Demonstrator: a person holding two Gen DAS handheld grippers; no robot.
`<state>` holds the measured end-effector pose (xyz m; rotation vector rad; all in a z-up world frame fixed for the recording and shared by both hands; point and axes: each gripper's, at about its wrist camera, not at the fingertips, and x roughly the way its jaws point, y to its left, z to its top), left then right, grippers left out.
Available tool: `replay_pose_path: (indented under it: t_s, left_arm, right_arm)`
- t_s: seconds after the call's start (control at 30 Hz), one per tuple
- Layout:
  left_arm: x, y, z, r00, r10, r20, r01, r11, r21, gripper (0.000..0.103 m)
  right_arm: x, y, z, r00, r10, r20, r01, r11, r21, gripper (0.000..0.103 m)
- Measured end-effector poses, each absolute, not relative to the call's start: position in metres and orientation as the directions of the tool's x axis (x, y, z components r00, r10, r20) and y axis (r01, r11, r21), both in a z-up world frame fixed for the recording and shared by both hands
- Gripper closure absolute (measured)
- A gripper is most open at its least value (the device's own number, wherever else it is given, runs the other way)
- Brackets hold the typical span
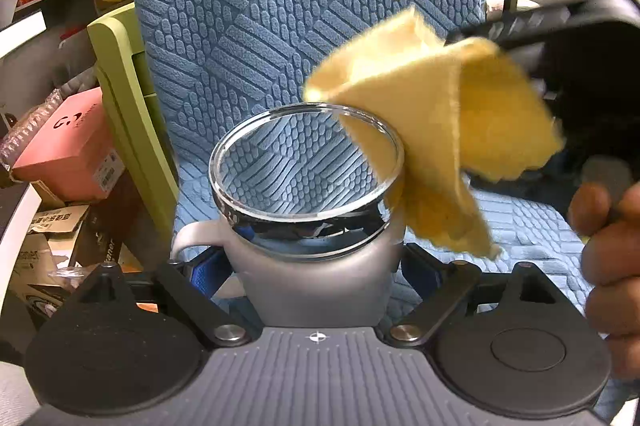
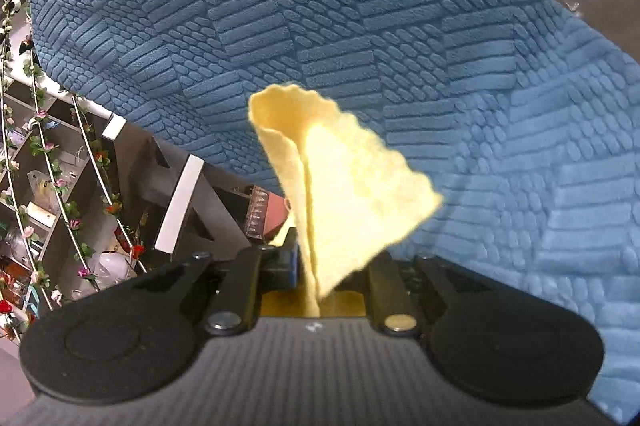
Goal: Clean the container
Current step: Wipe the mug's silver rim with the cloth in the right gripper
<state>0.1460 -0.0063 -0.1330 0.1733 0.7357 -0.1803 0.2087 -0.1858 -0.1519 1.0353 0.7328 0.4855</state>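
A blue textured blanket (image 1: 280, 5) fills the background. The left claw (image 1: 316, 266) grips the mug (image 1: 312, 266); the right claw (image 2: 316, 290), clamped on the yellow cloth (image 1: 432, 129), reaches its rim, so wiping looks barely begun.

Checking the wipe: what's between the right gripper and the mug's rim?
Only the yellow cloth, held by the right gripper and draped over the mug rim; left wrist view.

Blue textured cover (image 1: 280, 5), pink box (image 1: 68, 145)

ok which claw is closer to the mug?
Left. The left claw grips the mug by its body. The right claw sits above and to the side of the rim, shut on the yellow cloth, which drapes onto the rim.
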Motion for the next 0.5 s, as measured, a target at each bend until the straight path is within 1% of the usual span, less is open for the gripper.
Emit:
replay_pose_path:
  t_s: [0.03, 0.13, 0.23, 0.33, 0.4, 0.5]
  left_arm:
    - [0.147, -0.007, -0.133, 0.724, -0.098, -0.683, 0.226, 0.969, 0.100, 0.011]
    - [0.150, -0.008, -0.132, 0.715, -0.093, -0.693, 0.224, 0.969, 0.101, 0.010]
    - [0.151, -0.009, -0.131, 0.711, -0.092, -0.697, 0.216, 0.972, 0.091, 0.010]
    - [0.151, -0.012, -0.134, 0.713, -0.084, -0.697, 0.215, 0.971, 0.103, 0.010]
    - [0.149, -0.015, -0.135, 0.713, -0.077, -0.697, 0.216, 0.970, 0.113, 0.010]
    - [0.150, -0.015, -0.135, 0.712, -0.079, -0.698, 0.210, 0.972, 0.104, 0.010]
  right_arm:
    - [0.210, -0.184, -0.158, 0.664, 0.672, -0.329, -0.007, 0.445, 0.895, 0.088]
    - [0.216, -0.183, -0.165, 0.659, 0.673, -0.334, 0.007, 0.439, 0.898, 0.088]
    - [0.227, -0.180, -0.159, 0.640, 0.683, -0.352, -0.020, 0.473, 0.881, 0.088]
    - [0.231, -0.179, -0.150, 0.639, 0.715, -0.284, -0.095, 0.440, 0.893, 0.088]
    - [0.233, -0.175, -0.152, 0.632, 0.709, -0.313, -0.101, 0.476, 0.874, 0.088]
    - [0.234, -0.177, -0.170, 0.617, 0.689, -0.380, -0.032, 0.504, 0.863, 0.088]
